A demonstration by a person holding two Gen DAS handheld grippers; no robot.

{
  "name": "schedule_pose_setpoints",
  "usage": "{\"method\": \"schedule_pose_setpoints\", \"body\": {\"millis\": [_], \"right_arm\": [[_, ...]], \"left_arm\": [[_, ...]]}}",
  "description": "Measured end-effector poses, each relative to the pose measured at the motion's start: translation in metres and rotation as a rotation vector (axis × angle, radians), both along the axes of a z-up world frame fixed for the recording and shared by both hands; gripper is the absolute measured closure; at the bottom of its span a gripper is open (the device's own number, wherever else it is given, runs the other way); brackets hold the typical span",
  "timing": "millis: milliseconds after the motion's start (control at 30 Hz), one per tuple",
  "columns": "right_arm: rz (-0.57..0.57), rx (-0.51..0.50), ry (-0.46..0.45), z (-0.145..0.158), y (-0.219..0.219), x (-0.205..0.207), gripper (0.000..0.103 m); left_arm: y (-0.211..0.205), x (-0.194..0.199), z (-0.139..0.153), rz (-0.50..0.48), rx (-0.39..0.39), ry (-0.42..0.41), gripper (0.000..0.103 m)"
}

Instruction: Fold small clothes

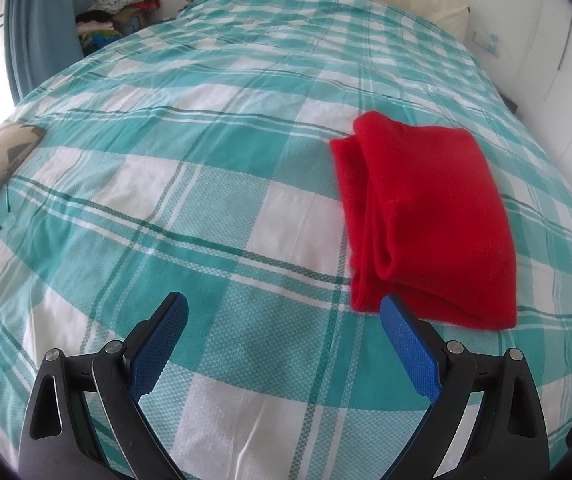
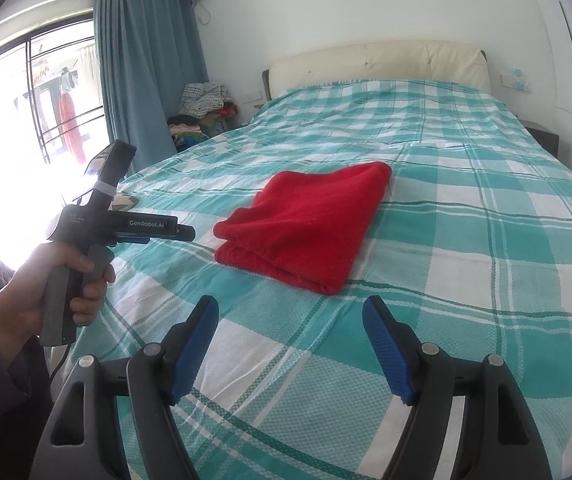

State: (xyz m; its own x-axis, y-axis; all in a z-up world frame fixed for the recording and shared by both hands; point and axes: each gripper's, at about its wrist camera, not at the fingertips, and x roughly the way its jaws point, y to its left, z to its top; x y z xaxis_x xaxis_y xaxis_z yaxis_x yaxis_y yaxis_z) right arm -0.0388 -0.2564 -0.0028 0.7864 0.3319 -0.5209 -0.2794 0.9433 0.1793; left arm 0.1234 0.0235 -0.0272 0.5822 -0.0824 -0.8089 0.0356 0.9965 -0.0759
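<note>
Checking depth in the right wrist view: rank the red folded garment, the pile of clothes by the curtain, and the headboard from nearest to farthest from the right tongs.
1. Red folded garment: just ahead of the right tongs.
2. Pile of clothes: far left, beside the curtain.
3. Headboard: at the far end.

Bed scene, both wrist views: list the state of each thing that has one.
Red garment: folded, lying flat on the bedspread, not held.
Left gripper: open, empty.
Right gripper: open, empty.
Curtain: drawn aside, window uncovered.
Checked bedspread: spread out, lightly wrinkled.

red garment (image 2: 306, 224), teal-and-white plaid bedsheet (image 2: 486, 240), blue curtain (image 2: 145, 72)
</note>
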Motion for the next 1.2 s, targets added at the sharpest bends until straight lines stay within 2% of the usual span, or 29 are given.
{"method": "schedule_pose_setpoints", "body": {"millis": [1200], "right_arm": [[0.016,-0.001,0.031,-0.0040,0.0014,0.0008,0.029]], "left_arm": [[-0.0060,0.0004,-0.0050,-0.018,0.022,0.016,0.005]]}}
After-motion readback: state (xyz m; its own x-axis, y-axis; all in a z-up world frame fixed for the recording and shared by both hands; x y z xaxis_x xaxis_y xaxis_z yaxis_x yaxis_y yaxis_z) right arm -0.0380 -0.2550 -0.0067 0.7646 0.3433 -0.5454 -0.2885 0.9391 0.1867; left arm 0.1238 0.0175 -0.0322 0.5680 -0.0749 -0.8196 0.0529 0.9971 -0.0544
